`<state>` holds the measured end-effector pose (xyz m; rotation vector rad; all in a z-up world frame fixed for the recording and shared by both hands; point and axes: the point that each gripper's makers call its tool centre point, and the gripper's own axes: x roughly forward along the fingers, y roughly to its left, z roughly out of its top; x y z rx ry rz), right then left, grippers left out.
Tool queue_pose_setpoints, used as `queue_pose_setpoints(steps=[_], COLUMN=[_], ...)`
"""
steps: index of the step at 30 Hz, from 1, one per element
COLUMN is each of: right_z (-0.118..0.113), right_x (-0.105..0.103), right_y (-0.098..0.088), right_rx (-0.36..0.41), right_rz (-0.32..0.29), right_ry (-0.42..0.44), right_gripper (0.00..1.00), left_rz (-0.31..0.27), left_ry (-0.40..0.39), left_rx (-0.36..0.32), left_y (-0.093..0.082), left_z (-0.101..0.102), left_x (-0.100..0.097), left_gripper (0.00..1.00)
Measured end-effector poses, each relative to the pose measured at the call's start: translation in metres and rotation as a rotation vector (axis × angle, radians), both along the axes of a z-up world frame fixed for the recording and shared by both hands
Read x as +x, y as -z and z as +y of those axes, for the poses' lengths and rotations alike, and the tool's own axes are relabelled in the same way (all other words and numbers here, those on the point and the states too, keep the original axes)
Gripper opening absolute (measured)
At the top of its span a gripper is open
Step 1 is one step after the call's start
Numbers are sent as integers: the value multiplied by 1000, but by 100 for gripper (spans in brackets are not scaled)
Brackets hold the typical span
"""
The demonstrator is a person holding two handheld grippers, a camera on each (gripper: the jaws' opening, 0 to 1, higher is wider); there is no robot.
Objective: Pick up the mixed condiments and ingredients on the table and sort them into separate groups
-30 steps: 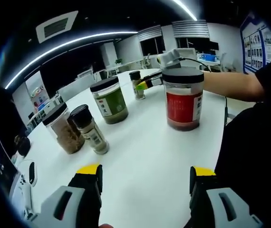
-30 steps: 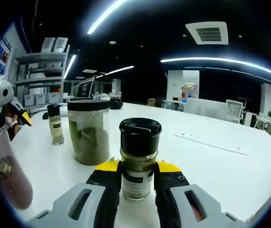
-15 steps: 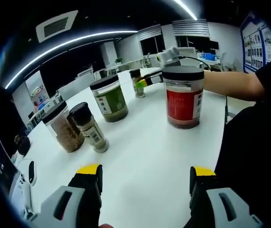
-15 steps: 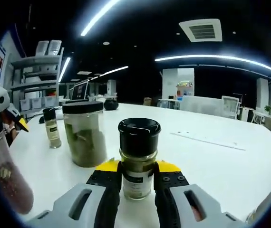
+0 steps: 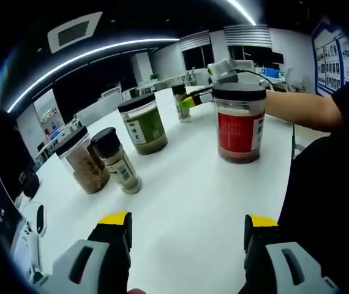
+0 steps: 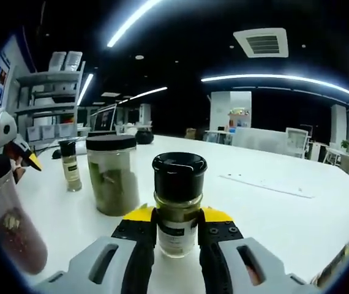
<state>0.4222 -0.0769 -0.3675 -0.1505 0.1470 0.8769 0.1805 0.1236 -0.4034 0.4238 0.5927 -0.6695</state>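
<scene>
Small spice bottle, black cap, pinched between the right gripper jaws, dead centre of the right gripper view, over the white table. Keep it upright and set it by the other small shaker at 9 o'clock, past the green-filled jar. Red-label jar sits at 8 o'clock; avoid clipping it. Left gripper jaws spread, holding nothing.

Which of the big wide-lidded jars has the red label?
The jar with the red label, standing apart toward the right of the left gripper view; the green-filled jar and brown-filled jar carry none.
</scene>
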Motion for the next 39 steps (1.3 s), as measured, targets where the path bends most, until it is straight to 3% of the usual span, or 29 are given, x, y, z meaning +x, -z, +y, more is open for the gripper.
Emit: queue_pose_setpoints(steps=[24,31,39], right_z=[-90,-129,-158], right_x=[-14,-21,-37], right_y=[-11,-19,-19], right_rx=[-78,-42,-48], right_rz=[-22,-11,-6], right_ry=[154,237,290], right_gripper=[27,27,27], left_rz=[-11,-13,-7], left_ry=[55,82,97], left_rx=[-14,-38,-47], left_y=[-3,-3,-1], left_z=[-13,-19,-25], left_x=[-3,-6,-5], left_gripper=[75,75,75])
